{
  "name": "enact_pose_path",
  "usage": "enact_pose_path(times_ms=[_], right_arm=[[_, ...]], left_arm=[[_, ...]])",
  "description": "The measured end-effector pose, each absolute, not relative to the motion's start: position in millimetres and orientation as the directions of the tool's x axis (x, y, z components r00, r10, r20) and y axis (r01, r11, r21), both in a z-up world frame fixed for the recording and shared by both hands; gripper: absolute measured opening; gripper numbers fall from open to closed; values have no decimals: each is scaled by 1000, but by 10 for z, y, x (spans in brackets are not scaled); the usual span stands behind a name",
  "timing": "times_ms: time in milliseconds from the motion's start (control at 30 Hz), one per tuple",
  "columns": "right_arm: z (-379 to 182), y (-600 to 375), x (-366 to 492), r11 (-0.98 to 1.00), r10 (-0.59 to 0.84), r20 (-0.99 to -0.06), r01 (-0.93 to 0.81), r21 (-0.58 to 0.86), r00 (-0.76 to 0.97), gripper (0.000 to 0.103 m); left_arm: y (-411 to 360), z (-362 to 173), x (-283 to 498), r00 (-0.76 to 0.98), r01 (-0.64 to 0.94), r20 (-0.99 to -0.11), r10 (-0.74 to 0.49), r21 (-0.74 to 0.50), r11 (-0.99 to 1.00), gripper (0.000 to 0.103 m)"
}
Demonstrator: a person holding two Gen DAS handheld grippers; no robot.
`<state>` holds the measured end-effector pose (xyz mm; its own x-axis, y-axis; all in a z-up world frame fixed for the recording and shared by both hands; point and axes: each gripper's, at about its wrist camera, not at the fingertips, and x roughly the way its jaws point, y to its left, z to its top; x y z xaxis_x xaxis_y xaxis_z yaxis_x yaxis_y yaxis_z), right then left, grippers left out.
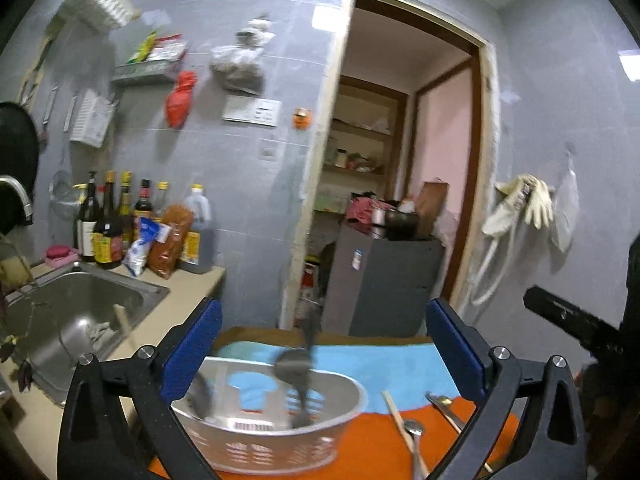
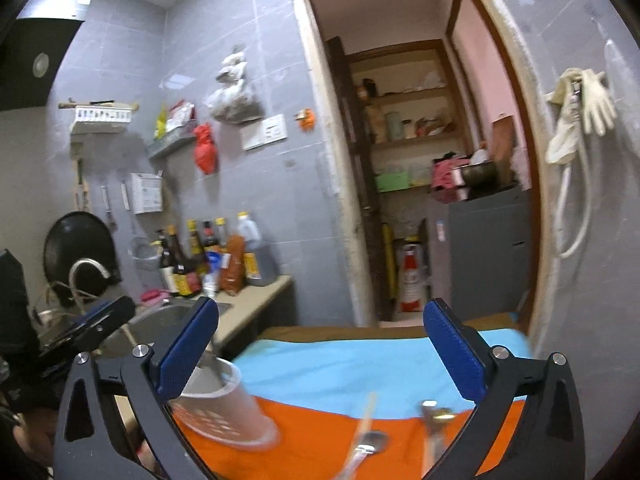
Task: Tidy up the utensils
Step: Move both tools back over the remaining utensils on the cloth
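Note:
A white slotted basket (image 1: 280, 436) stands on the table's orange cloth, and dark utensils stand upright in it, among them a black ladle (image 1: 298, 368). My left gripper (image 1: 324, 354) is open above and behind the basket with nothing between its blue pads. To the right of the basket, a wooden chopstick (image 1: 396, 416), a metal spoon (image 1: 414, 428) and another metal utensil (image 1: 442, 406) lie on the cloth. In the right wrist view my right gripper (image 2: 320, 354) is open and empty, above the spoon (image 2: 370, 442), chopstick (image 2: 369, 406) and metal utensil (image 2: 434, 412), with the basket (image 2: 228, 412) at lower left.
The table is covered with a blue cloth (image 1: 380, 364) and an orange cloth (image 2: 312, 436). A steel sink (image 1: 80, 312) and sauce bottles (image 1: 116, 224) are on the counter to the left. Beyond the table is a doorway with a grey cabinet (image 1: 384, 280).

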<state>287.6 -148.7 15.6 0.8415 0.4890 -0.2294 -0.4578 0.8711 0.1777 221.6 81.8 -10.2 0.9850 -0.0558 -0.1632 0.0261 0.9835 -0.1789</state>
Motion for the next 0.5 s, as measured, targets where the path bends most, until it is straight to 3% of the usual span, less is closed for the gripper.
enact_pose_path(times_ms=[300,500], right_arm=[[-71,-2201,2970,926,377,-294,-348,145,879,103],[-382,-2545,3093,942,335,-378,-300,151,863,103]], left_arm=[[72,-368,2357,950,126,-266,-162,-146,981,100],[-294,-690,2608,903,136,-392,-177,-130,982,100]])
